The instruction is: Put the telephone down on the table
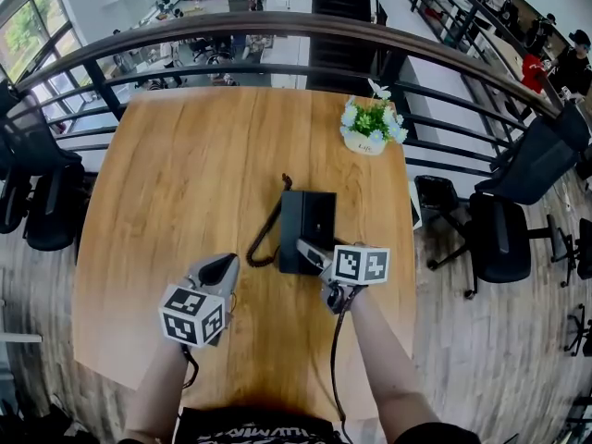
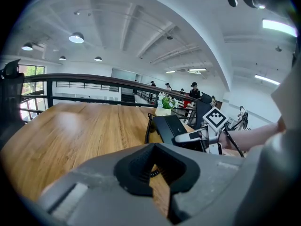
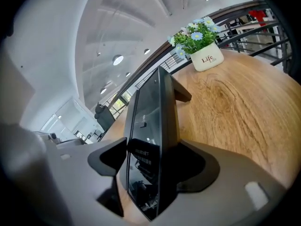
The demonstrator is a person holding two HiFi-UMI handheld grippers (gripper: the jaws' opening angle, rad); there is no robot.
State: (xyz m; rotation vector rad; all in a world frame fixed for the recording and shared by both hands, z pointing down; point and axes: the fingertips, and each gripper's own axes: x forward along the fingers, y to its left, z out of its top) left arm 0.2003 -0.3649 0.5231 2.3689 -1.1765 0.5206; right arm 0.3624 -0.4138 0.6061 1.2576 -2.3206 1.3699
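The black telephone [image 1: 307,232] lies flat on the wooden table [image 1: 185,174], its coiled cord [image 1: 264,239] looping off its left side. My right gripper [image 1: 310,251] is at the phone's near edge. In the right gripper view the telephone [image 3: 150,112] stands between the widely parted jaws of that gripper [image 3: 153,149], and I see no pad pressing on it. My left gripper [image 1: 222,268] hovers over bare table left of the phone. Its jaws [image 2: 153,147] meet at the tips with nothing in them. The left gripper view shows the telephone [image 2: 169,126] and the right gripper [image 2: 188,136] ahead to the right.
A small white pot of flowers [image 1: 368,126] stands at the table's far right. A curved dark railing [image 1: 277,26] runs behind the table. Black office chairs stand to the right [image 1: 499,229] and to the left [image 1: 46,202] of it.
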